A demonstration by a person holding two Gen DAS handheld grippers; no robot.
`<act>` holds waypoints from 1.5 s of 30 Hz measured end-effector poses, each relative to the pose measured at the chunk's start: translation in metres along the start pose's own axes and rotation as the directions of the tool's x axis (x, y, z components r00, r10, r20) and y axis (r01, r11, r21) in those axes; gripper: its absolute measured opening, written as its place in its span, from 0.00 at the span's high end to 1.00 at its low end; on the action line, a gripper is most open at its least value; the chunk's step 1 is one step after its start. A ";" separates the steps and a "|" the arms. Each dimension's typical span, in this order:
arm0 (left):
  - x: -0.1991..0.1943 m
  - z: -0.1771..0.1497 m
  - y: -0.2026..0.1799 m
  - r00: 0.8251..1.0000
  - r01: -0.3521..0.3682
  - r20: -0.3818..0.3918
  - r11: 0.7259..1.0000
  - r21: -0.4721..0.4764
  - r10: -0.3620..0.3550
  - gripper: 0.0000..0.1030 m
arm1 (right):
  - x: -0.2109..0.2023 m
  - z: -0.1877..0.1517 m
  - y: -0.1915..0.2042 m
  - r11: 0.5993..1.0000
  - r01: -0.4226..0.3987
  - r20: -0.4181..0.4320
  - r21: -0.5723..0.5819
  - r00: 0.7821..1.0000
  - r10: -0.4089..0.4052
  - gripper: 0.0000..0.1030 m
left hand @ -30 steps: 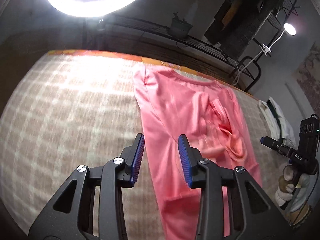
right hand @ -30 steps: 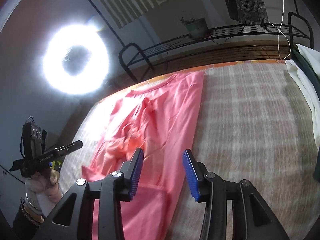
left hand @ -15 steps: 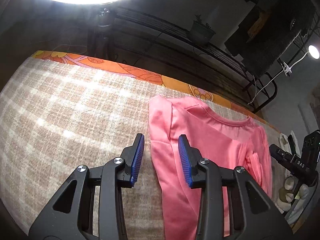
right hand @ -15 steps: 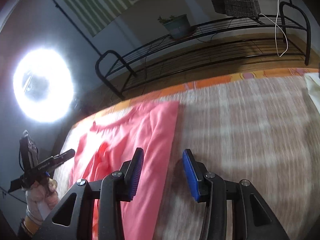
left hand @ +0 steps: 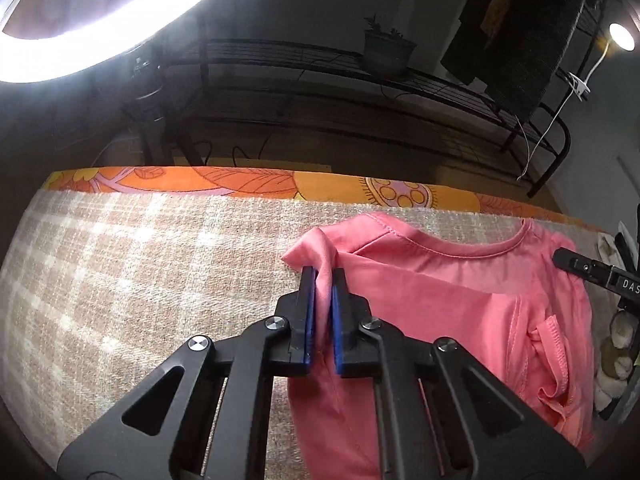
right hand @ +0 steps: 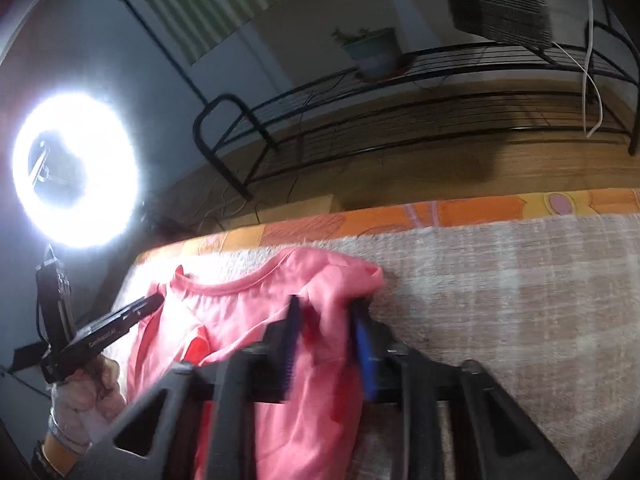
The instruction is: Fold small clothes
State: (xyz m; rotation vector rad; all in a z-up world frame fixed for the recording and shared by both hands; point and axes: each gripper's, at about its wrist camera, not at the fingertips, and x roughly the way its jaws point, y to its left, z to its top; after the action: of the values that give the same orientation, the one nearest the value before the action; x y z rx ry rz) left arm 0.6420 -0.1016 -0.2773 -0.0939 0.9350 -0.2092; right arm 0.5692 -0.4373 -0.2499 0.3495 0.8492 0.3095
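Observation:
A pink shirt (left hand: 460, 312) lies on the checked beige blanket (left hand: 140, 280), neckline toward the far edge. My left gripper (left hand: 324, 276) is shut on the shirt's left shoulder corner, with fabric pinched between the blue pads. In the right wrist view the shirt (right hand: 248, 320) lies at the left, and my right gripper (right hand: 326, 308) straddles its right shoulder corner, jaws partly closed around the bunched fabric; the view is motion-blurred. The right gripper's body (left hand: 592, 274) shows at the right edge of the left view, and the left gripper's body (right hand: 104, 332) shows at the left of the right view.
An orange patterned sheet (left hand: 248, 184) borders the blanket's far edge. Beyond it stand a black metal rack (left hand: 360, 80) with a potted plant (left hand: 386, 50) and a bright ring light (right hand: 76, 168). White cloth (left hand: 612, 244) lies at the far right.
Both grippers moved forward to the shirt's shoulder corners. The left one closed on the left corner. The right one narrowed around the right corner.

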 end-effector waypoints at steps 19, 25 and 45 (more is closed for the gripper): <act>-0.152 -0.031 -0.028 0.980 0.125 0.141 0.988 0.094 -0.138 0.97 | -0.117 -0.027 0.057 0.980 -0.095 0.105 -0.173 0.988 0.114 0.98; -0.210 -0.069 -0.035 0.973 0.137 0.170 0.982 0.131 -0.158 0.97 | -0.174 -0.065 0.084 0.963 -0.111 0.099 -0.247 0.985 0.139 0.98; -0.270 -0.276 -0.022 0.991 0.022 0.113 0.939 0.343 -0.064 0.97 | -0.233 -0.272 0.101 0.908 -0.077 0.034 -0.411 0.994 0.100 0.93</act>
State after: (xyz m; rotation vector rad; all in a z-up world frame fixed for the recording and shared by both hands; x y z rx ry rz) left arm 0.2605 -0.0608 -0.2241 0.1922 0.7625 -0.3995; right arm 0.2014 -0.3925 -0.2167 0.0026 0.6936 0.5506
